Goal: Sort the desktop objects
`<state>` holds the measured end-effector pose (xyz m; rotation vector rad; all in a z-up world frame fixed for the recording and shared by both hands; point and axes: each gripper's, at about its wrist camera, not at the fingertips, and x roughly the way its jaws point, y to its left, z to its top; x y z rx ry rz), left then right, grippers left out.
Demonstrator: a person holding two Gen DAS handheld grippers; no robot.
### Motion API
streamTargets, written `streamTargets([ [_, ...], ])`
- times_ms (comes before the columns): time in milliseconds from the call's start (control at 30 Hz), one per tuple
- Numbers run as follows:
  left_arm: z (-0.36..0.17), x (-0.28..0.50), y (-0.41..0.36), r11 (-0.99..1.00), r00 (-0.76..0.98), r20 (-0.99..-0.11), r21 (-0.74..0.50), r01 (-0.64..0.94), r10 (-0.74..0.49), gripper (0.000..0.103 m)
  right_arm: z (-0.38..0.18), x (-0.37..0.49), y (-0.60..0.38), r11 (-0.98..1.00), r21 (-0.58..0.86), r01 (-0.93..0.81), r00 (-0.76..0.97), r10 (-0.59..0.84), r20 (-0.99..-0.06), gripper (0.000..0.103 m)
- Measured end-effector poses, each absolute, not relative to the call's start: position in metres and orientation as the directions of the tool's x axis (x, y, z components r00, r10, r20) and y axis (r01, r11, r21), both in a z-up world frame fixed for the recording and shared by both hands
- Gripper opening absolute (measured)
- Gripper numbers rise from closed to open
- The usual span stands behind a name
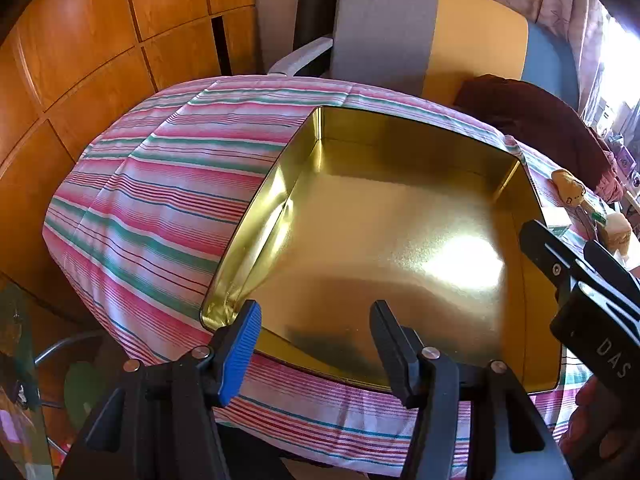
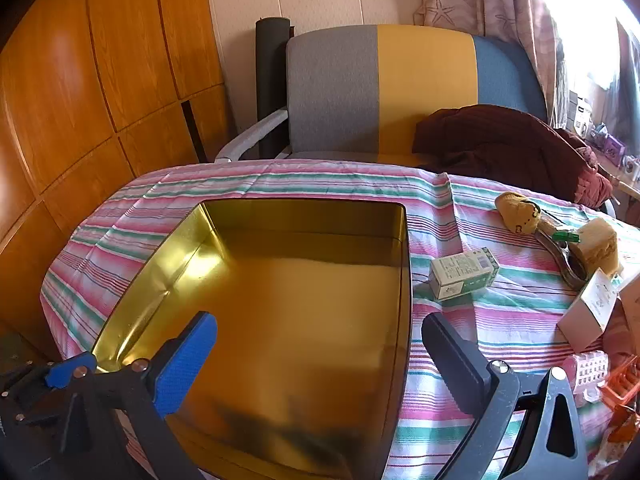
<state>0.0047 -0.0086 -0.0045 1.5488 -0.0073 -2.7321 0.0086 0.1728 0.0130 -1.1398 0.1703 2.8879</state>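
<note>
An empty gold tin [image 1: 304,160] [image 2: 406,280] lies open on the striped tablecloth [image 1: 160,184]. My left gripper [image 1: 316,344] hovers open over the tin's near edge with nothing between its fingers. My right gripper [image 2: 320,360] stands wide open above the tin's near right part, also empty; in the left wrist view the right gripper [image 1: 564,248] shows at the tin's right rim. Right of the tin lie a small green-and-white box [image 2: 464,272], a tan plush toy [image 2: 516,212], a yellow sponge [image 2: 598,244], a metal tool [image 2: 560,258] and a pale pink box [image 2: 588,312].
A pink comb-like item [image 2: 588,368] and an orange item [image 2: 620,384] sit at the table's right edge. Behind the table stands a grey, yellow and blue chair [image 2: 400,88] with a dark red cloth [image 2: 500,140]. Wooden panels [image 2: 80,80] line the left.
</note>
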Motion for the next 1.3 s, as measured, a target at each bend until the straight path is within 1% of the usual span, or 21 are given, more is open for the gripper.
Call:
streamTargets([
  [467,-0.005,0.006,-0.009,-1.0,-0.51,-0.86,0.013,0.006,-0.014,0.057,0.016,0.016,0.18,-0.995,0.097,-0.035,-0.747,-0.039,-0.664,0.103],
  [1300,-0.011,0.005,0.002,-1.0,-0.492,-0.87,0.014,0.012,-0.018,0.057,0.017,0.023,0.199,-0.992,0.118,-0.043,-0.754,-0.045,-0.655,0.103],
])
